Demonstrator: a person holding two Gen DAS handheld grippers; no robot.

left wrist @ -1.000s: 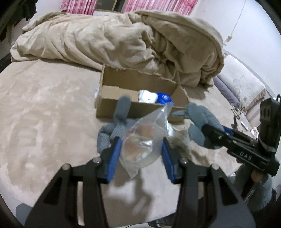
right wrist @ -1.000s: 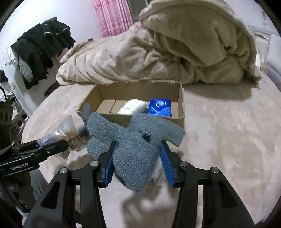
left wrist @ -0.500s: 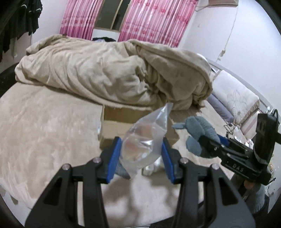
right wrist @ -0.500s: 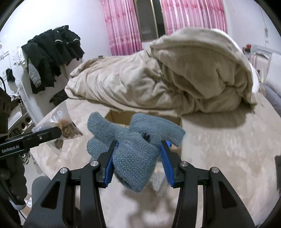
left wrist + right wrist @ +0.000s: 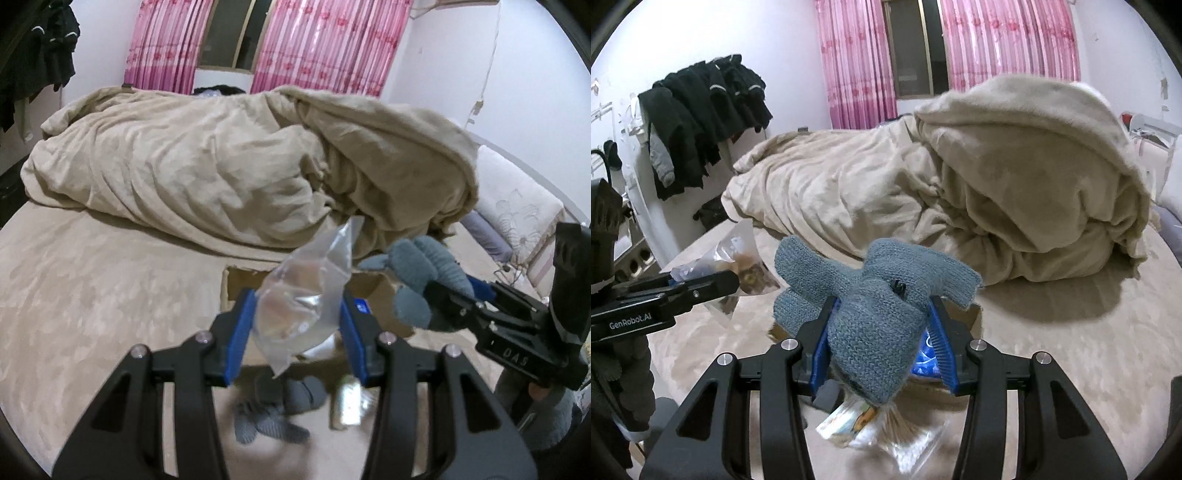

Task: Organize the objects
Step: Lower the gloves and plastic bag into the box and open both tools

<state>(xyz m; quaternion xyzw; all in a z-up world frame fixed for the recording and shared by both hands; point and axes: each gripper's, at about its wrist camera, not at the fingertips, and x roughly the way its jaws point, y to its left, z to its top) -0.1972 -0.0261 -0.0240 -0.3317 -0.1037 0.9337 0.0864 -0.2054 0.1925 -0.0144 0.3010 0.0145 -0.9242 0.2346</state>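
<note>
Left gripper (image 5: 297, 326) pinches a clear plastic bag (image 5: 299, 306) with brownish contents, held in the air above the bed (image 5: 92, 295). Right gripper (image 5: 879, 341) clamps a grey knit glove (image 5: 875, 299), also aloft. Cardboard box (image 5: 236, 286) sits on the bed below and just beyond both, a blue packet (image 5: 925, 356) visible inside. Judgement: sorting partly done. Left on the bed near the box: another grey glove (image 5: 280, 410) and a small packet (image 5: 347, 406). Both held items are not yet in the box.
</note>
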